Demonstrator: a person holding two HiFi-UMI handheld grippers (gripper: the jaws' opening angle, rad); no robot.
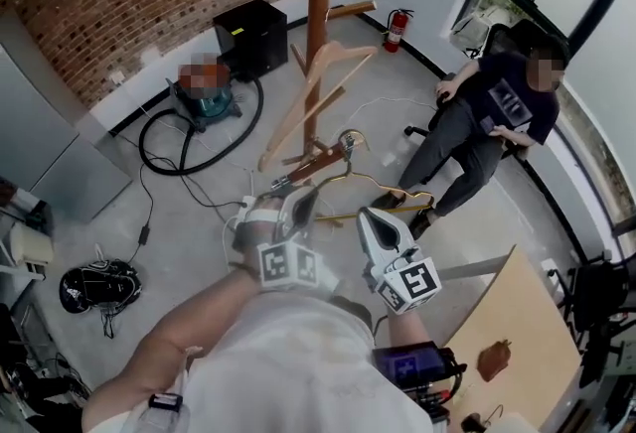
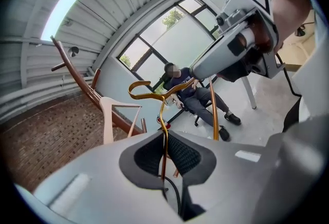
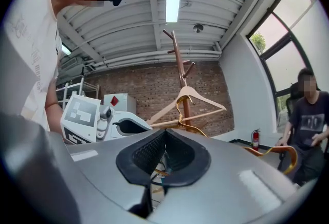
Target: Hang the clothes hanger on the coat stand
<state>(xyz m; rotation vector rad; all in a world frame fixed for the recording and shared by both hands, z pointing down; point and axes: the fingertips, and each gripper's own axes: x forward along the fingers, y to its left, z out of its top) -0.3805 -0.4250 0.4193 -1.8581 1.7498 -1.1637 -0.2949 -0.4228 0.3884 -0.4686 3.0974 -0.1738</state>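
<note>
Left gripper [image 2: 164, 141] is clamped on the neck of the gold wire hanger [image 2: 146, 95], which is held short of the coat stand [image 1: 320, 14] at 12 o'clock. Right gripper [image 3: 163, 141] is closed (contact with the hanger unconfirmed). The hanger is judged light, thin, springy and slippery. The hold below the hook is sound.

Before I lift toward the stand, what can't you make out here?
- Stand top: cut off by the head view's upper edge; its pegs are too small in the right gripper view.
- Right gripper: jaws together, but its own body hides whether they pinch the gold hanger.
- Lower part of the gold hanger: behind the left gripper in its view.
</note>
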